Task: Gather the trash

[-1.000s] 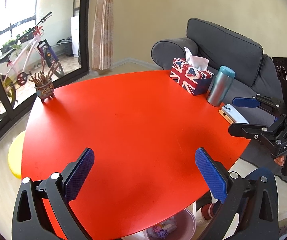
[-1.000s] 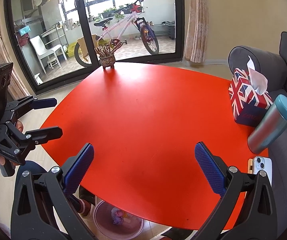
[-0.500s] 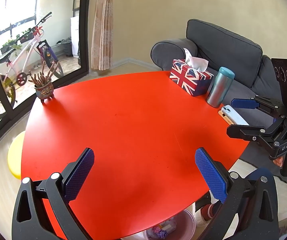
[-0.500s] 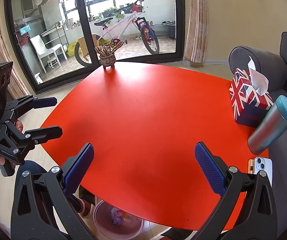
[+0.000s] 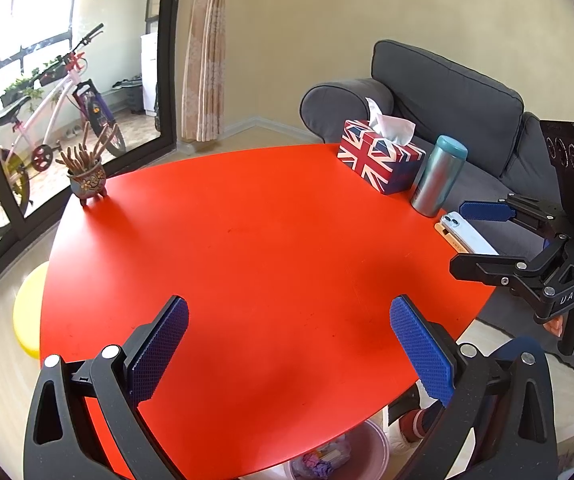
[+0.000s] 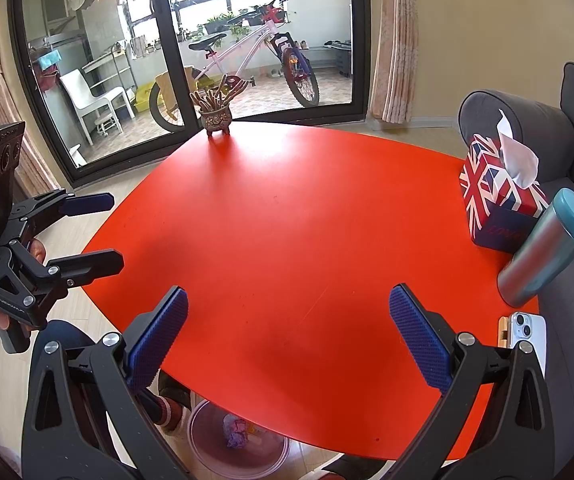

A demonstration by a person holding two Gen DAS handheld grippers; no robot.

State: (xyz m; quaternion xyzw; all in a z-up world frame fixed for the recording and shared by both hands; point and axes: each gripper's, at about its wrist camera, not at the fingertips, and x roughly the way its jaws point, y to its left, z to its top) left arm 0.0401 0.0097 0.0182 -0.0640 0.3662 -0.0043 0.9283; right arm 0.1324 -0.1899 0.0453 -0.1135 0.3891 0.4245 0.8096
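A pink trash bin (image 6: 239,444) sits on the floor under the near edge of the red round table (image 5: 255,248), with crumpled scraps inside; it also shows as the bin (image 5: 339,456) in the left wrist view. My left gripper (image 5: 287,344) hangs open over the table's near edge, nothing between its blue pads. My right gripper (image 6: 287,340) is open too, empty, above the same edge. Each gripper appears in the other's view: the right gripper (image 5: 471,236) at the table's right side, the left gripper (image 6: 107,232) at its left side. No loose trash shows on the tabletop.
A Union Jack tissue box (image 5: 381,156), a teal-capped metal bottle (image 5: 437,178) and a phone (image 5: 467,234) stand along the table's right rim. A small pot of sticks (image 5: 87,178) is at the far left. Grey sofa (image 5: 447,92) behind; yellow stool (image 5: 27,312) on the floor.
Both grippers have drifted very slightly; the scene shifted a little in the left wrist view. Nothing was taken hold of or let go.
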